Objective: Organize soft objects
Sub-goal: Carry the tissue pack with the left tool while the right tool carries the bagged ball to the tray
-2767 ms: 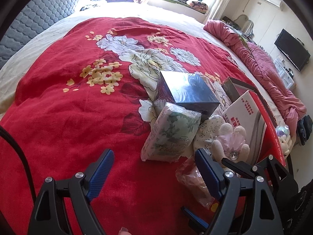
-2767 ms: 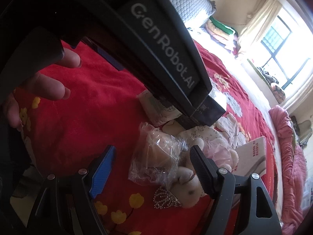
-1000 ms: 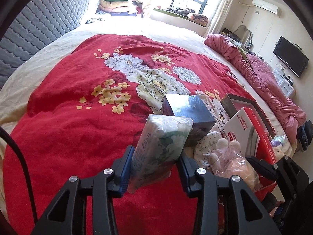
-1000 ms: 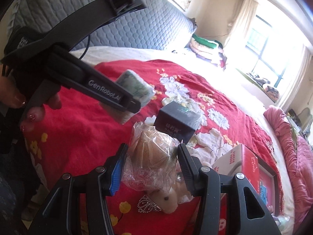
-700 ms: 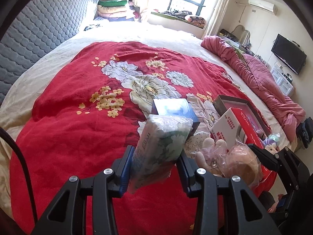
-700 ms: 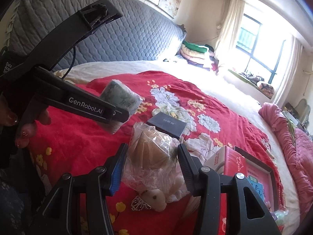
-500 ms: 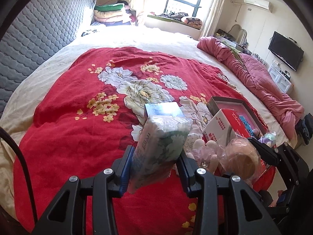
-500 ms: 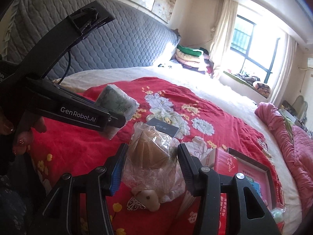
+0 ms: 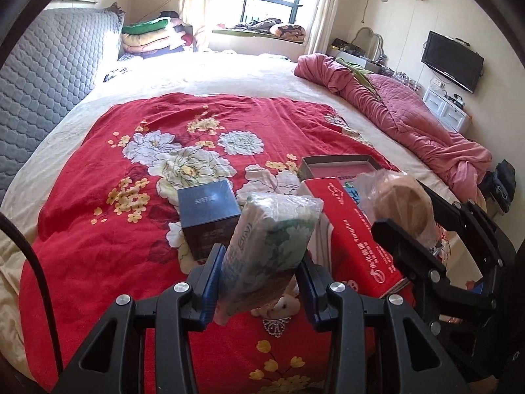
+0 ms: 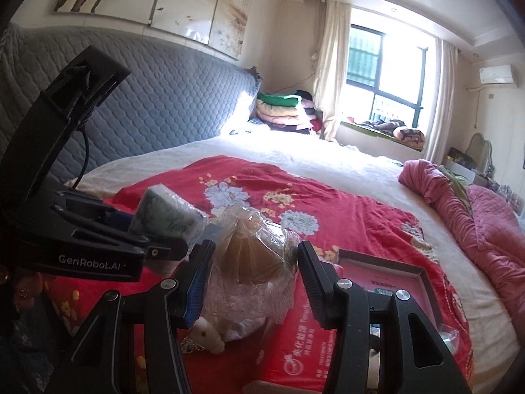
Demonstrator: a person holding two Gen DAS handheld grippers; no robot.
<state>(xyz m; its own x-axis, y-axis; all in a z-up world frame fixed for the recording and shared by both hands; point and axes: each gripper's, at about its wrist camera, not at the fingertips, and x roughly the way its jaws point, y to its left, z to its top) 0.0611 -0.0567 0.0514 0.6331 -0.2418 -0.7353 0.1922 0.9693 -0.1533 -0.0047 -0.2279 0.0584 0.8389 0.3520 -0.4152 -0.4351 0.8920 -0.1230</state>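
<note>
My left gripper (image 9: 262, 274) is shut on a green floral tissue pack (image 9: 272, 243) and holds it high above the red floral bedspread (image 9: 108, 229). The pack also shows in the right wrist view (image 10: 167, 216). My right gripper (image 10: 251, 275) is shut on a brown bun in a clear plastic bag (image 10: 256, 262); the bagged bun also shows in the left wrist view (image 9: 397, 203). A plush toy (image 10: 210, 331) with a small tiara (image 9: 275, 325) lies on the bedspread below both grippers, partly hidden.
A dark blue box (image 9: 208, 216) sits mid-bed. A red carton (image 9: 357, 239) and an open tray box (image 9: 338, 165) lie to the right. A pink quilt (image 9: 410, 121) is bunched along the right edge. Grey headboard (image 10: 164, 98) is at left.
Both grippers closed on their items, then rose well above the bed with the tissue pack and bagged bun. The views now look more level across the room.
</note>
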